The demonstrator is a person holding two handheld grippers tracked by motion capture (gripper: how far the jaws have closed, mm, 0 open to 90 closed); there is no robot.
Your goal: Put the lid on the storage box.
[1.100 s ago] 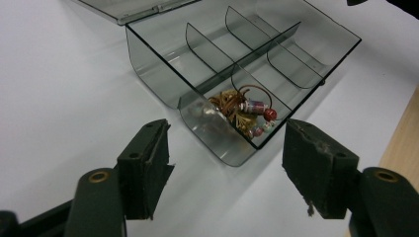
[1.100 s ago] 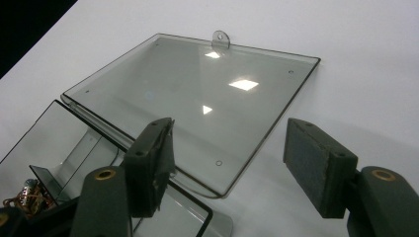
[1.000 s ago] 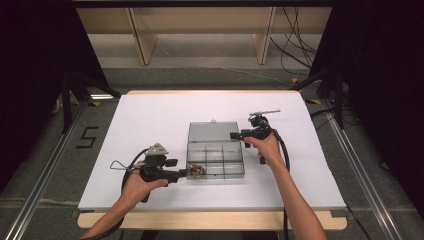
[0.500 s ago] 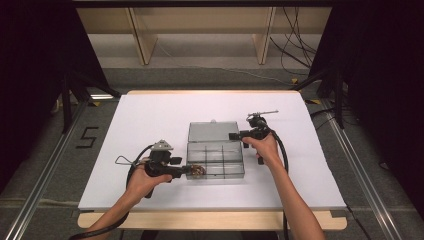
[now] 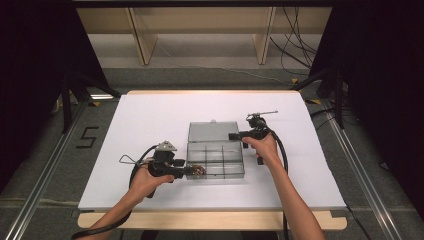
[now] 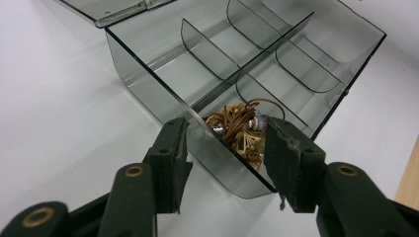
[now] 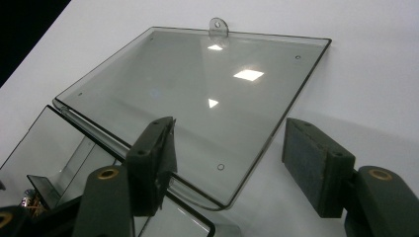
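a clear smoky plastic compartment box (image 5: 216, 160) was seen near the middle of the white table (image 5: 150, 115), its lid (image 5: 212, 131) folded back flat on the table behind it. the box was divided by thin partitions into several cells.

the left gripper (image 5: 189, 171) was held at the box's near left corner. in the left gripper view its jaws were seen straddling that corner: one pad outside the box wall, the other over the corner cell, where a tangle of brown cord and small metal pieces (image 6: 240, 129) lay. the same tangle (image 5: 197, 170) was seen in the high view at the box's front left cell. the jaws had just been closing and stood at a middling gap; the pads were not seen pressing on the wall or on the tangle, though the inner pad was close beside it.

the right gripper (image 5: 235, 136) was held at the right end of the lid, near the hinge. in the right gripper view (image 7: 230, 168) its jaws stood fairly wide, with the lid's corner (image 7: 217, 197) between them; one pad was seen over the lid and the other over bare table, and no contact could be made out.

the other cells of the box appeared bare.
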